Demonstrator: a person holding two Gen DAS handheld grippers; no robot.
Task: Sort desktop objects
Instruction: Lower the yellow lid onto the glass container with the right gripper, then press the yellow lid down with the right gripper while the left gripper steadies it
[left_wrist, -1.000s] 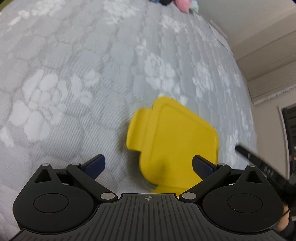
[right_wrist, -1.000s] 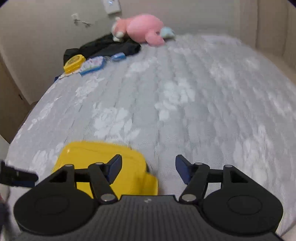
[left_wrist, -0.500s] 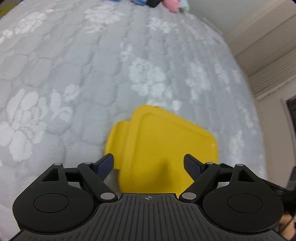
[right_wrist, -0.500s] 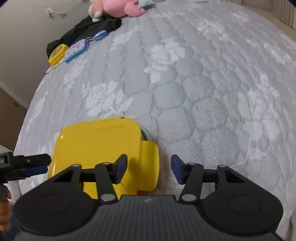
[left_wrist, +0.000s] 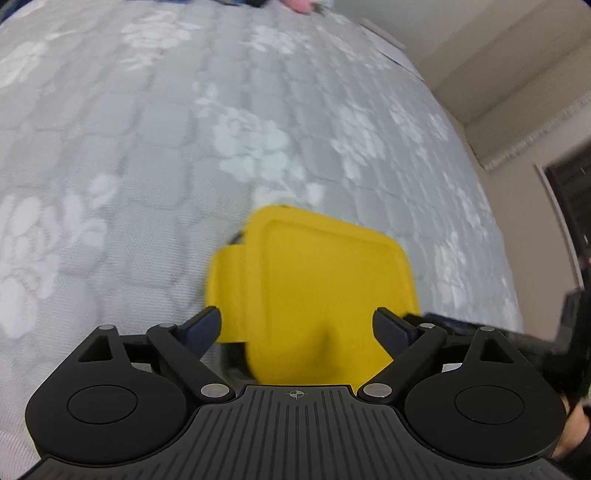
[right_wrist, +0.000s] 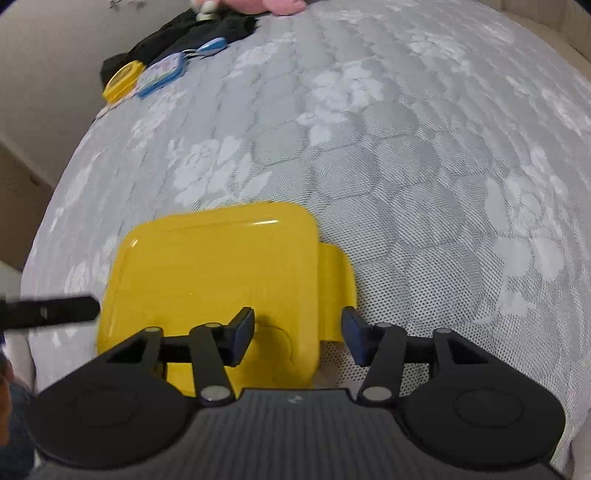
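Observation:
A yellow lidded box (left_wrist: 321, 280) with a side latch flap lies on the grey floral mattress (left_wrist: 147, 147). My left gripper (left_wrist: 299, 328) is open and hovers over the box's near edge, fingers either side of it. In the right wrist view the same box (right_wrist: 210, 273) sits near the mattress's front left. My right gripper (right_wrist: 297, 339) is open above the box's near right corner, by the latch flap (right_wrist: 336, 291). The left gripper's finger (right_wrist: 51, 314) shows at the left edge.
At the far end of the mattress lie a small yellow case (right_wrist: 122, 79), a blue-edged case (right_wrist: 160, 74), black cloth (right_wrist: 192, 37) and a pink plush toy (right_wrist: 280, 5). The mattress edge drops off at the left. Beige walls stand beyond.
Both grippers have come lower and closer over the yellow box. The right gripper has shifted over the box's right corner. Both stay open.

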